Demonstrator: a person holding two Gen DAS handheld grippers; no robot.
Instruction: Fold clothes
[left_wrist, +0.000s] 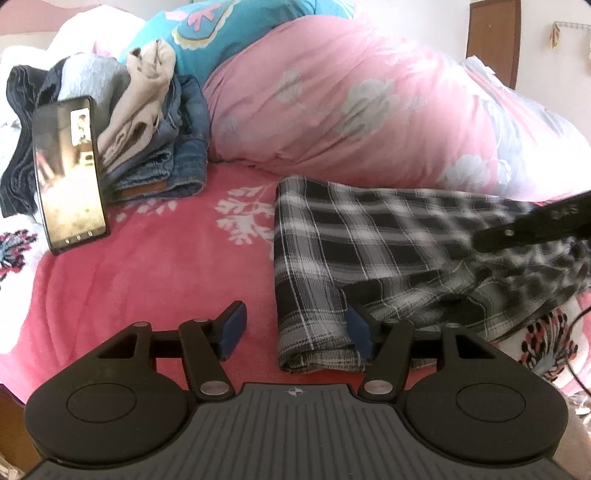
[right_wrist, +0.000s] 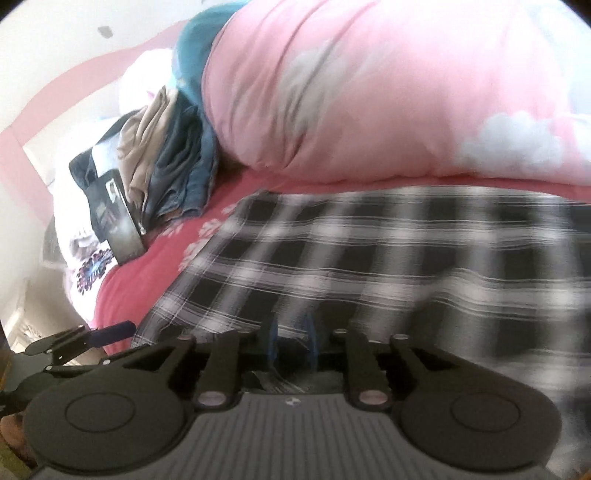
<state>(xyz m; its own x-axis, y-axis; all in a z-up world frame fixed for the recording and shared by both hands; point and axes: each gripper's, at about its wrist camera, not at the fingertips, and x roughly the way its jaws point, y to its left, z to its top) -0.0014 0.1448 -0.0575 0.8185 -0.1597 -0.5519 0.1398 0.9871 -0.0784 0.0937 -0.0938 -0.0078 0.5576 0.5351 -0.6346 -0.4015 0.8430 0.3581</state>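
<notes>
A black, grey and white plaid garment (left_wrist: 354, 254) is laid folded on the coral-pink floral blanket (left_wrist: 166, 266) of a bed, with its straight left edge and near left corner lying flat. Its right part is bunched and blurred.

The left gripper (left_wrist: 295, 328) is held low over the near left corner of the garment with its jaws spread; the blue right pad (left_wrist: 357, 329) is seen over the plaid cloth and the left pad (left_wrist: 232, 325) over bare blanket, with nothing pinched.

The right gripper (right_wrist: 291, 341) is seen blurred, its blue pads set close together with a fold of plaid cloth (right_wrist: 369, 251) apparently between them; whether the cloth is actually gripped cannot be told.

Behind the garment a large pink duvet (left_wrist: 351, 103) is piled. At far left a smartphone (left_wrist: 68, 173) is propped upright against a stack of folded jeans and beige clothing (left_wrist: 155, 140).
</notes>
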